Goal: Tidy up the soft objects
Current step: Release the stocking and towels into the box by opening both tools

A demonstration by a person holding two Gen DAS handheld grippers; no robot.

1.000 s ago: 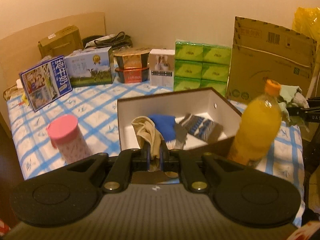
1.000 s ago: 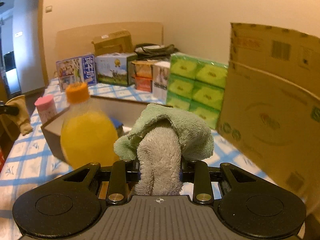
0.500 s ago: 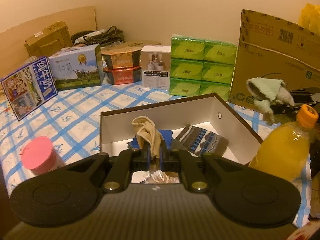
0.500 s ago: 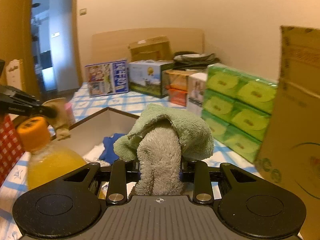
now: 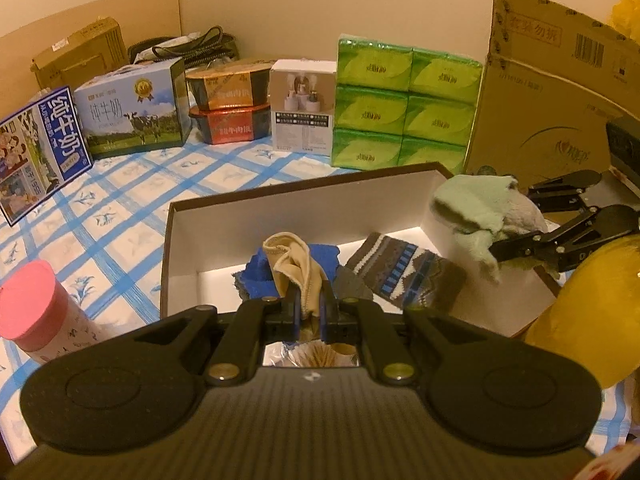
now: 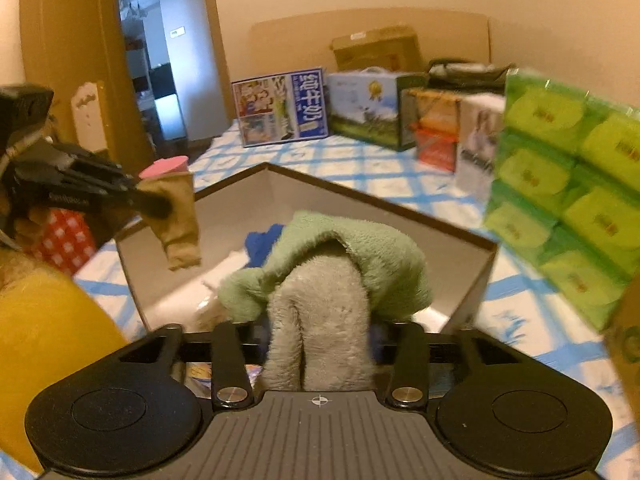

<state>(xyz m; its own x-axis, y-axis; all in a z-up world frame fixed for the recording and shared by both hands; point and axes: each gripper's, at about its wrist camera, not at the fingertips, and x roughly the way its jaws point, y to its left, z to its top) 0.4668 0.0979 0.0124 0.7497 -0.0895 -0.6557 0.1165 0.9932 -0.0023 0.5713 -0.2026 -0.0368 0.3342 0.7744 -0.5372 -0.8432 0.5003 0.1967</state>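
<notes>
An open brown box with white inside (image 5: 280, 208) stands on the blue checked cloth; it also shows in the right wrist view (image 6: 400, 216). Inside lie a blue cloth (image 5: 260, 272) and a patterned grey sock (image 5: 404, 276). My left gripper (image 5: 309, 308) is shut on a beige sock (image 5: 294, 264) and holds it over the box's near edge. My right gripper (image 6: 318, 332) is shut on a green and grey fluffy sock (image 6: 332, 264), held over the box's right side. The green sock also shows in the left wrist view (image 5: 476, 208).
An orange juice bottle (image 5: 592, 304) stands right of the box, a pink-lidded cup (image 5: 36, 312) to its left. Green tissue packs (image 5: 404, 108), milk cartons (image 5: 132, 112), food tubs and a large cardboard box (image 5: 552, 92) line the back.
Both grippers have moved in over the box with their socks. The green sock has come from behind the bottle to the box's right side.
</notes>
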